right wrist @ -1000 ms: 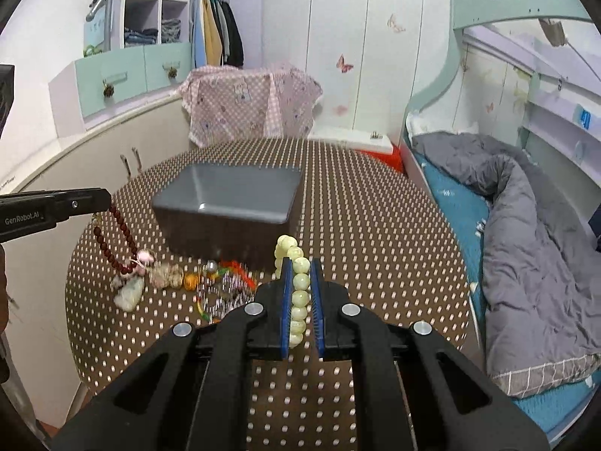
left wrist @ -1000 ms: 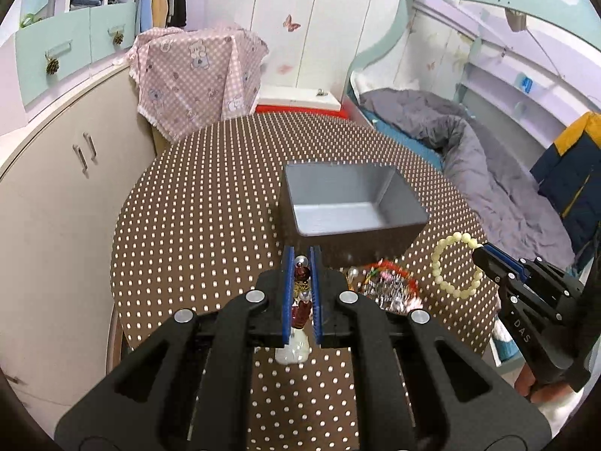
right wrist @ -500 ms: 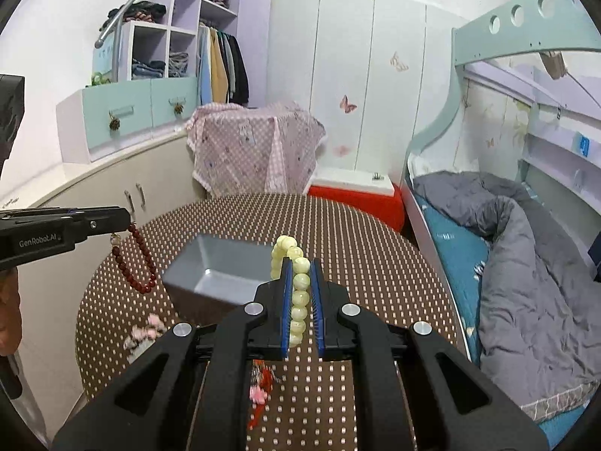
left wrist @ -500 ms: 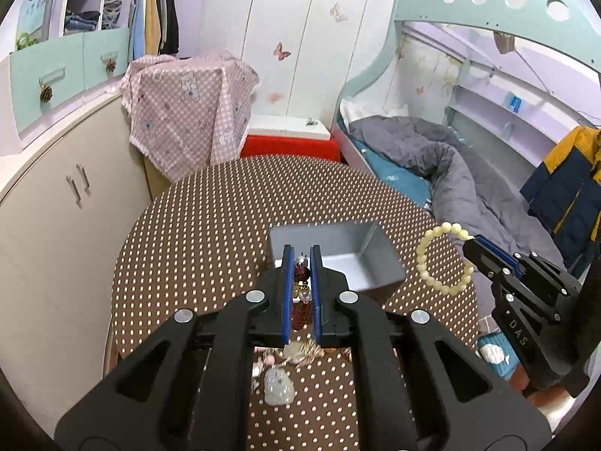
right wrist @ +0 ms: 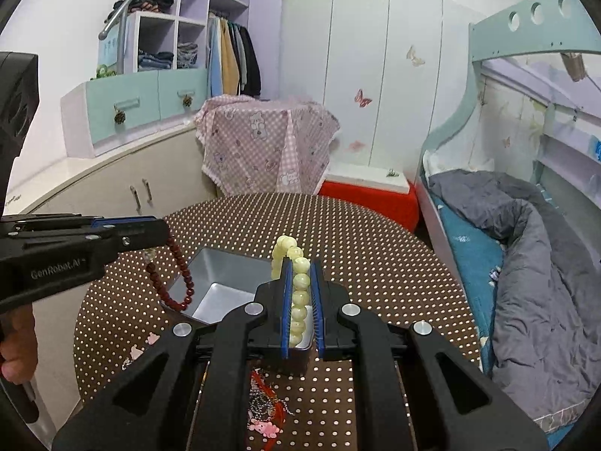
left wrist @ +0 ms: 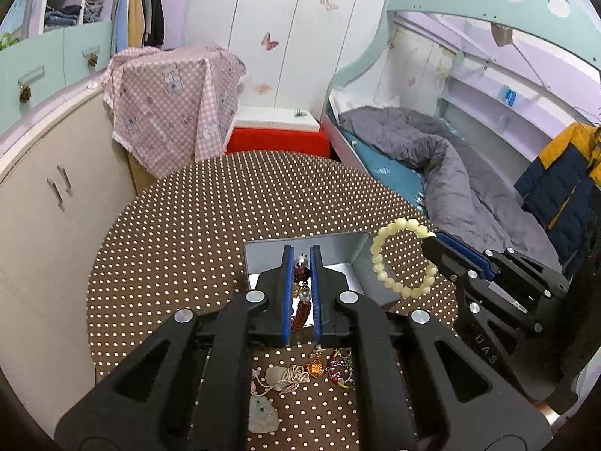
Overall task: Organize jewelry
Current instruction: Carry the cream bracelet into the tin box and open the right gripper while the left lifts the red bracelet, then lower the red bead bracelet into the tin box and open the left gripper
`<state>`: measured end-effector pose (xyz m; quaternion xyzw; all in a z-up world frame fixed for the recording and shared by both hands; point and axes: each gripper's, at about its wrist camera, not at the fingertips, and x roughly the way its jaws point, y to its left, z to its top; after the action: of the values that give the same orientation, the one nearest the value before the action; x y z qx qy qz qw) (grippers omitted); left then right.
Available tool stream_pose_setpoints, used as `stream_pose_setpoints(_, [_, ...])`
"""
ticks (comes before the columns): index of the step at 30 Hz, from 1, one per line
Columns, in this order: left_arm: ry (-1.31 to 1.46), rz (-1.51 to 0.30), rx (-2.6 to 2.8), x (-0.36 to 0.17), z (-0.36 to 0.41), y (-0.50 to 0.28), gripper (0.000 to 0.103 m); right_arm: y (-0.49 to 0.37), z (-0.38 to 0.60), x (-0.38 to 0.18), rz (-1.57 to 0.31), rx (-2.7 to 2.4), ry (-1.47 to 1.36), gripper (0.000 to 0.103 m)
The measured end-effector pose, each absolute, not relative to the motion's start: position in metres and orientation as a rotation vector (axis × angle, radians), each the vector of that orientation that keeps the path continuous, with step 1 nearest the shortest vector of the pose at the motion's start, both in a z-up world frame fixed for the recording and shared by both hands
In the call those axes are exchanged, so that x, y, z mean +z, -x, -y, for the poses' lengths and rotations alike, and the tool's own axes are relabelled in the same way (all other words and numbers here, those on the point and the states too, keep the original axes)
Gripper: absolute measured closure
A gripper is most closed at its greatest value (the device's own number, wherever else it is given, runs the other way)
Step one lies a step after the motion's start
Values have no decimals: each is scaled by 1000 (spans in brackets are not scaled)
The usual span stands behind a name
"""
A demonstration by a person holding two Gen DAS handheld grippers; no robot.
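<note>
My left gripper (left wrist: 301, 259) is shut on a dark red bead bracelet (left wrist: 301, 310) and holds it in the air over the grey metal box (left wrist: 340, 253). In the right wrist view that bracelet (right wrist: 176, 278) hangs from the left gripper (right wrist: 161, 231) above the box (right wrist: 218, 267). My right gripper (right wrist: 301, 268) is shut on a pale yellow bead bracelet (right wrist: 298, 293), also held above the box. In the left wrist view it (left wrist: 402, 261) hangs as a loop from the right gripper (left wrist: 432, 242) at the box's right end.
Loose jewelry lies on the brown dotted round table (left wrist: 210, 225) in front of the box: a pale stone pendant (left wrist: 263, 415), cords and charms (left wrist: 323, 370), a chain and pink charm (right wrist: 265, 419). A cabinet stands left, a bed right.
Both grippers have risen higher above the table with their bracelets and come closer to each other over the box. The dark red bracelet's pendant end has lifted off the table.
</note>
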<state>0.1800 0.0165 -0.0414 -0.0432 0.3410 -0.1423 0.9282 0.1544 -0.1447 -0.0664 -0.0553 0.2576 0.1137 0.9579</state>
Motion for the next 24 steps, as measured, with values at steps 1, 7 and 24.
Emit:
stream_pose_setpoints(1, [89,-706,-288,-43,-16,-182,94,-158,144,-70,-535,233,112,95])
stream_pose_setpoints(7, [54,-763,-236,-56,-11,-198,94,-167,145,-77,-571,247,107,86])
stream_pose_setpoints(24, [-2,-825,-225,-66,-11,-201,80,-163,162,-73,-570,190,81,43])
